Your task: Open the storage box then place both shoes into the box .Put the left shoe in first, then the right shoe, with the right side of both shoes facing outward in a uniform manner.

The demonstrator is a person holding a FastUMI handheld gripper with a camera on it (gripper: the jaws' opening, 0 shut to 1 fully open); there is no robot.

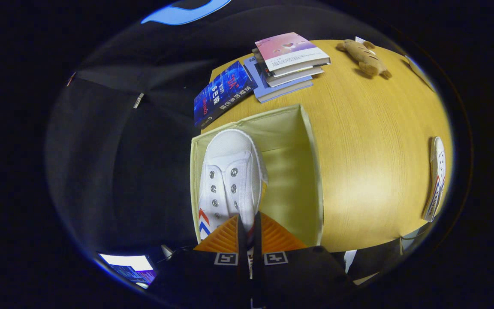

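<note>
Your gripper [247, 234] was pressed nearly together, both fingers pinching the heel collar of the first shoe [229, 180], with a thin strip of fabric showing between them. That shoe hung toe-forward over the left half of the open storage box [311, 171], close to its left wall; whether the sole had reached the box floor could not be told.

The held shoe was a white canvas slip-on type with metal eyelets, no laces, a rounded toe cap and red and blue chevrons on the side near the heel. In my judgement it is light and soft in the upper, so the collar will fold under your grip; the stiffer heel rim is the sounder hold, and the shoe may swing or twist if gripped by one thin edge.

The box was pale fabric, lid off, standing on the wooden worktop [367, 141], and likely to yield if nudged. Beyond it lay a dark blue book [223, 93] and a stack of books [287, 64], then a plush toy [365, 58].

Furthest right, the second shoe [435, 180] lay on its side near the worktop's edge, well apart from the box, not yet placed.
</note>
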